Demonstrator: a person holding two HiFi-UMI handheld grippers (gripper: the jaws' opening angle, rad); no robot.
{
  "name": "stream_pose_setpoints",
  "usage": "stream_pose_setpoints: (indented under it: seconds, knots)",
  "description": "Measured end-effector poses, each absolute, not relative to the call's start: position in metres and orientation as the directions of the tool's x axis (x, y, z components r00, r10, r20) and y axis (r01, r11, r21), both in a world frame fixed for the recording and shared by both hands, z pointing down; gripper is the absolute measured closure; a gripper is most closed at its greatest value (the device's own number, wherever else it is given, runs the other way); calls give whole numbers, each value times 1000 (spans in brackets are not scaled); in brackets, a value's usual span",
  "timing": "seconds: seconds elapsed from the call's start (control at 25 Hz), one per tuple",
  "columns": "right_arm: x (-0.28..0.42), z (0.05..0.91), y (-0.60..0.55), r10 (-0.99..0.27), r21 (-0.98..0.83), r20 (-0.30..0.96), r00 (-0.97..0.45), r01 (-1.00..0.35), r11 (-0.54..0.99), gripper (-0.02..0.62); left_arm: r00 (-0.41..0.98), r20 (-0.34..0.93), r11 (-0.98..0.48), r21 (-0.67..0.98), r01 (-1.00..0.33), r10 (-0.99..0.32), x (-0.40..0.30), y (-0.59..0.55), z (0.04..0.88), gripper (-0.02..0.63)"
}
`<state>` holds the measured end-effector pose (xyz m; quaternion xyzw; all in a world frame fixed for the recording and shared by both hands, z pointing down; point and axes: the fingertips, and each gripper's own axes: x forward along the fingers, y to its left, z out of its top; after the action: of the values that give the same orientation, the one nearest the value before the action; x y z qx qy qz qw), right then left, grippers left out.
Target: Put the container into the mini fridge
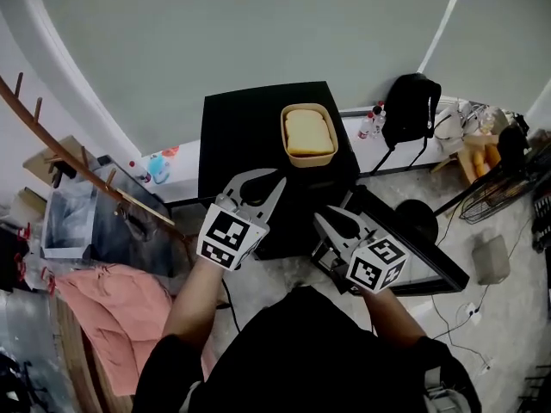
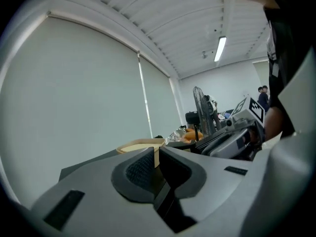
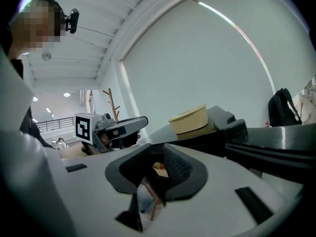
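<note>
A tan container [image 1: 308, 134] with a pale lid stands on top of the black mini fridge [image 1: 245, 127]; it also shows in both gripper views [image 2: 140, 144] [image 3: 189, 118]. The fridge door [image 1: 422, 252] hangs open to the right. My left gripper [image 1: 277, 179] [image 2: 157, 154] hovers over the fridge's front edge, short of the container, shut and empty. My right gripper [image 1: 331, 216] [image 3: 157, 156] is lower, in front of the fridge by the door, its jaws a narrow gap apart with nothing held. Each gripper shows in the other's view: left gripper [image 3: 118, 127], right gripper [image 2: 239, 130].
A black backpack [image 1: 411, 106] leans on the wall ledge right of the fridge, beside small bottles [image 1: 372, 124]. A wooden coat rack [image 1: 60, 144] and a pink cloth [image 1: 112, 304] are at the left. A wire fan [image 1: 504, 188] and cables lie at the right.
</note>
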<state>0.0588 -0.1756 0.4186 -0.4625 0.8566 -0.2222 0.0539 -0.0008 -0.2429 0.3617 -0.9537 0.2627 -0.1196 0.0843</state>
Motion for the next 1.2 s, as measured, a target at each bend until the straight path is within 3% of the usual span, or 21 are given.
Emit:
stream_pose_setpoints:
  seconds: [0.4, 0.64, 0.96, 1.2]
  knots:
    - [85, 421, -169, -855, -452, 117, -506, -793, 408, 499, 792, 311, -821, -428, -377, -525, 32, -267, 375, 560]
    - [91, 423, -171, -857, -457, 123, -500, -795, 399, 499, 750, 398, -781, -573, -246, -528, 38, -276, 385, 494]
    - [89, 428, -177, -849, -468, 135, -510, -789, 399, 500, 694, 481, -765, -624, -158, -536, 44, -283, 395, 494]
    - [86, 432, -180, -843, -485, 138, -520, -777, 400, 500, 621, 561, -697, -716, 31, -548, 47, -281, 401, 517]
